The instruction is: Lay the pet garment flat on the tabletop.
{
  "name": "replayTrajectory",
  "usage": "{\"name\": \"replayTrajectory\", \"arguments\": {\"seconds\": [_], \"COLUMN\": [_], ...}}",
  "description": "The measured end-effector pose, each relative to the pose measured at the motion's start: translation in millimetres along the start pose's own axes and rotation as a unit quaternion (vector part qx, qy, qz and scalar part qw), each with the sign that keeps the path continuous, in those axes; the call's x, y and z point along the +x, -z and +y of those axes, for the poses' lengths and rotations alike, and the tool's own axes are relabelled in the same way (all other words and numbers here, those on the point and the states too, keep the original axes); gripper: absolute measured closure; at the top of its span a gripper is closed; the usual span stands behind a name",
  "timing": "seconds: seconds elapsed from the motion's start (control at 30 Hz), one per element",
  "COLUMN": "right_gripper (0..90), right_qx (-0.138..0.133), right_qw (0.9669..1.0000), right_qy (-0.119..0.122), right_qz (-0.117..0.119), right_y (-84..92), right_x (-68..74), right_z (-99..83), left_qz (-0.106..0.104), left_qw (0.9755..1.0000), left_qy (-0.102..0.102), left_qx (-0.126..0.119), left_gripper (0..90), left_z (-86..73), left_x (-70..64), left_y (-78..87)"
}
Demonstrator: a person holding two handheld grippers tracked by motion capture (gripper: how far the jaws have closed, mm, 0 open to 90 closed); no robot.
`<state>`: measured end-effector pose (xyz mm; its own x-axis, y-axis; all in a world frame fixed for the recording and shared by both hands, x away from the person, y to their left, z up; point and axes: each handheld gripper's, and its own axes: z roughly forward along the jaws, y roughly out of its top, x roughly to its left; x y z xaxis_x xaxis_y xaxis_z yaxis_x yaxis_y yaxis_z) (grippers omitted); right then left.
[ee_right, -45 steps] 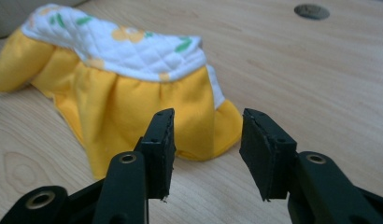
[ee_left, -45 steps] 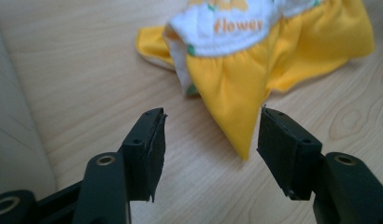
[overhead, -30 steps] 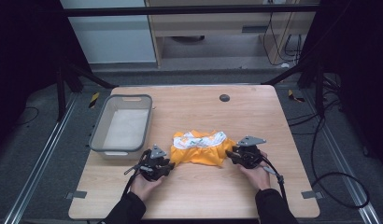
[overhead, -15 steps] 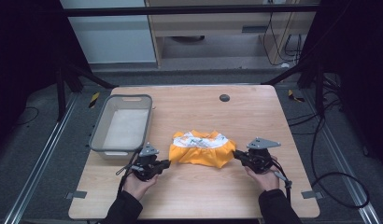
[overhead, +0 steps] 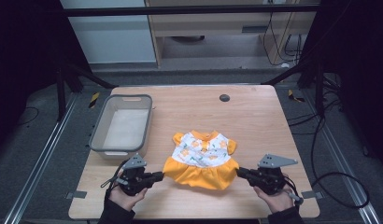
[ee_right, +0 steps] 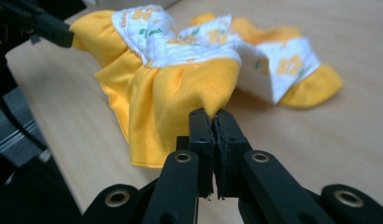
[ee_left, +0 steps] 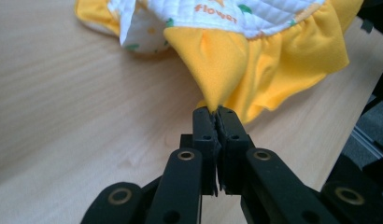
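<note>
Small yellow-and-white flower-print fabric dress (overhead: 201, 160) lies spread near the middle of the light wooden table (overhead: 255, 121), right of the grey plastic bin (overhead: 120, 126). Left gripper (overhead: 158, 176) fingers clenched on the skirt's left hem corner; right gripper (overhead: 240, 172) fingers clenched on its right corner.
</note>
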<state>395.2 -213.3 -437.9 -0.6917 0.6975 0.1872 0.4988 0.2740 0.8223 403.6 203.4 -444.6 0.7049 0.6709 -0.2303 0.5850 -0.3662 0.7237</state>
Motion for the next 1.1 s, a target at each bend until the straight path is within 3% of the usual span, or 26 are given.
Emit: {"name": "replayTrajectory", "arguments": {"seconds": [0.23,0.27,0.3,0.33,0.37,0.4,0.47,0.53,0.57,0.73,0.77,0.83,0.9,0.93,0.97,1.0,1.1], "right_gripper": [84.8,78.2,74.3,71.8,71.8,71.1,64.5,62.7,60.0,54.6,54.6,53.3,52.3,52.0,51.8,51.5,51.1], "right_qx": [0.055,0.071,0.068,0.059,0.059,0.049,0.015,0.005,-0.010,-0.026,-0.026,-0.029,-0.029,-0.024,-0.022,-0.016,-0.009], "right_qw": [0.9983,0.9971,0.9971,0.9976,0.9976,0.9980,0.9991,0.9989,0.9985,0.9965,0.9965,0.9952,0.9943,0.9937,0.9932,0.9928,0.9912], "right_qy": [0.003,0.011,0.013,0.017,0.017,0.020,0.019,0.023,0.026,0.025,0.025,0.014,0.010,0.012,0.011,0.008,0.000], "right_qz": [-0.018,-0.026,-0.029,-0.033,-0.033,-0.034,-0.035,-0.040,-0.048,-0.076,-0.076,-0.092,-0.102,-0.109,-0.114,-0.118,-0.132], "right_y": [-4.5,-9.9,-10.5,-10.5,-10.5,-9.2,-4.1,-3.4,-3.9,-17.7,-17.7,-31.6,-41.9,-47.3,-52.6,-57.8,-71.6], "right_x": [7.0,5.7,5.2,4.8,4.8,4.2,0.8,-0.5,-4.0,-20.6,-20.6,-33.5,-41.7,-45.9,-49.8,-53.7,-65.9], "right_z": [-27.7,-30.3,-30.7,-30.6,-30.6,-29.8,-23.0,-19.9,-12.9,8.5,8.5,21.8,28.4,31.1,33.5,35.7,41.6], "left_qz": [0.018,0.022,0.024,0.021,0.021,0.029,0.051,0.059,0.075,0.101,0.101,0.128,0.130,0.144,0.144,0.154,0.158], "left_qw": [0.9985,0.9984,0.9986,0.9993,0.9993,0.9991,0.9973,0.9963,0.9945,0.9901,0.9901,0.9862,0.9857,0.9838,0.9838,0.9826,0.9833], "left_qy": [-0.027,-0.028,-0.027,-0.027,-0.027,-0.030,-0.041,-0.045,-0.049,-0.058,-0.058,-0.065,-0.066,-0.072,-0.072,-0.073,-0.062], "left_qx": [0.043,0.044,0.038,0.015,0.015,-0.004,-0.035,-0.043,-0.054,-0.078,-0.078,-0.083,-0.084,-0.080,-0.080,-0.075,-0.065], "left_gripper": [84.2,74.5,71.0,67.7,62.7,62.7,53.1,50.1,49.2,46.1,45.2,44.0,43.6,43.6,43.6,43.7,44.6], "left_z": [-18.3,-18.5,-18.0,-13.9,-13.9,-10.6,-2.2,1.6,10.9,43.5,43.5,64.4,70.4,80.6,80.6,88.6,95.0], "left_x": [-16.3,-17.5,-18.0,-18.2,-18.2,-17.9,-13.5,-10.5,-4.3,11.3,11.3,19.7,21.9,25.4,25.4,31.7,40.6], "left_y": [-9.3,-9.1,-7.7,-0.4,-0.4,4.9,13.0,14.3,14.2,1.4,1.4,-13.6,-19.1,-30.8,-30.8,-43.6,-56.7]}}
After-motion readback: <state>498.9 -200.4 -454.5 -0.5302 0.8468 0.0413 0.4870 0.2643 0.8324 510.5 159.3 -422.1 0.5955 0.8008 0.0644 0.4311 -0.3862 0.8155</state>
